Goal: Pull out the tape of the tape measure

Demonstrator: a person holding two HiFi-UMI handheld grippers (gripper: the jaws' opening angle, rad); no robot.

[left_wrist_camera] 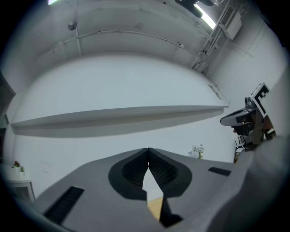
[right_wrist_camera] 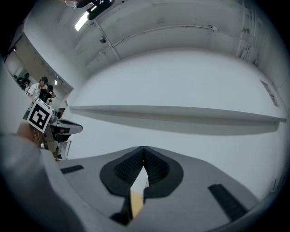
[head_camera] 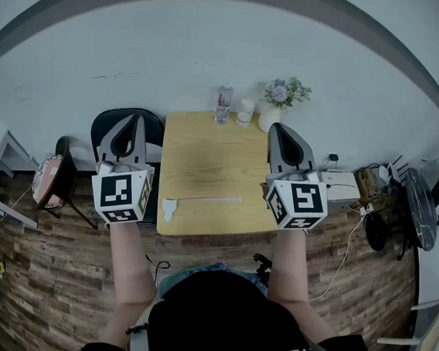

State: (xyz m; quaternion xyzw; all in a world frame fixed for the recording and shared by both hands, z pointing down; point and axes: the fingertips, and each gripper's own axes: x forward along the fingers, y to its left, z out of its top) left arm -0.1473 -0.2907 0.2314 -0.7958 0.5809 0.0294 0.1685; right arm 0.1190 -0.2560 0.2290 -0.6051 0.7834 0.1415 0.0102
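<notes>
Tape measure (head_camera: 170, 207) lies nine-to-three between our clenched, empty left gripper (head_camera: 135, 119) and right gripper (head_camera: 276, 128), case nearer the left.

The middle of the wooden surface (head_camera: 204, 154) lies bare, giving open passage from the near edge to the far row. Along the far edge a bottle (head_camera: 223, 104), what seems to be a small cup (head_camera: 245, 111) and a white vase of flowers (head_camera: 273, 113) stand close together and block that end right of centre. The far left corner is free. Near the front, the tape measure (head_camera: 169, 208) sits at the left. Its tape (head_camera: 209, 200) lies across toward the right and bars a low sweep there. A black chair (head_camera: 154, 127) crowds the left edge, under the closed left tongs (head_camera: 135, 118). The closed right tongs (head_camera: 279, 127) hang over the right edge, with a white box (head_camera: 342, 185) beside them.
</notes>
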